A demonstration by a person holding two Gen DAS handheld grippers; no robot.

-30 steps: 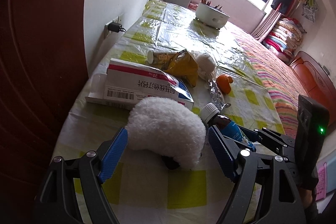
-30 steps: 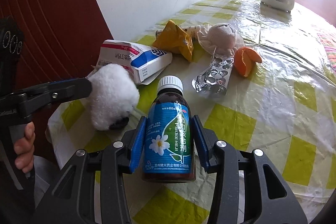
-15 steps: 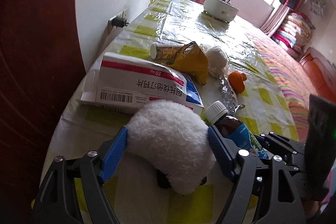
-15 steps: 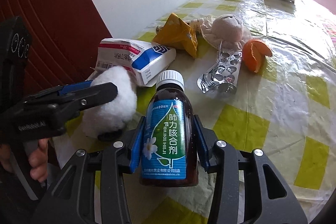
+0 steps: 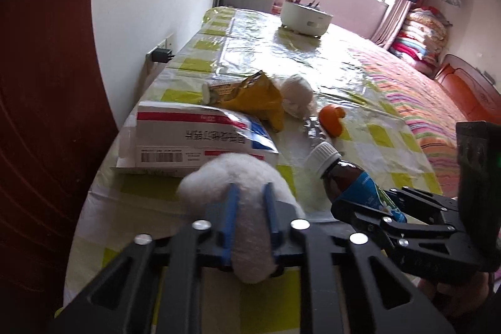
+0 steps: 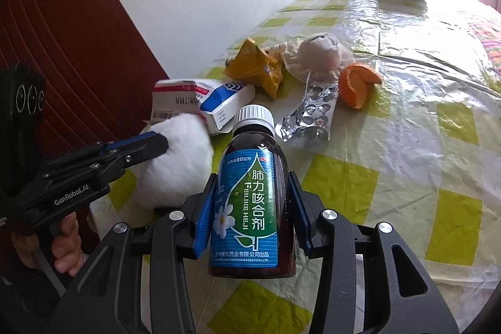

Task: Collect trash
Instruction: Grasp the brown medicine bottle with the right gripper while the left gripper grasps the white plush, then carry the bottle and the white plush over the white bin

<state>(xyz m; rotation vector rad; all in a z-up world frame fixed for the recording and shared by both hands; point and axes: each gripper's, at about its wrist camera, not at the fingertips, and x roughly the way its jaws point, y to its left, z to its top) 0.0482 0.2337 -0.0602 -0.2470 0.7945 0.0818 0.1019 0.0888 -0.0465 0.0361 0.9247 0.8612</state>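
Note:
My left gripper is shut on a white fluffy ball, squeezing it near the table's near edge; the ball also shows in the right wrist view. My right gripper is shut on a brown cough-syrup bottle with a blue label and white cap, held tilted just above the table; the bottle also shows in the left wrist view. On the table lie a white medicine box, a yellow wrapper, a beige crumpled wad, an orange peel and a foil blister pack.
The table has a yellow-checked plastic cloth. A white pot stands at its far end. A white wall with a plugged socket and a dark red door are on the left. A bed lies to the right.
My left gripper has closed on the white fluffy ball, squeezing it narrow. My right gripper has kept hold of the bottle and moved slightly closer to the trash.

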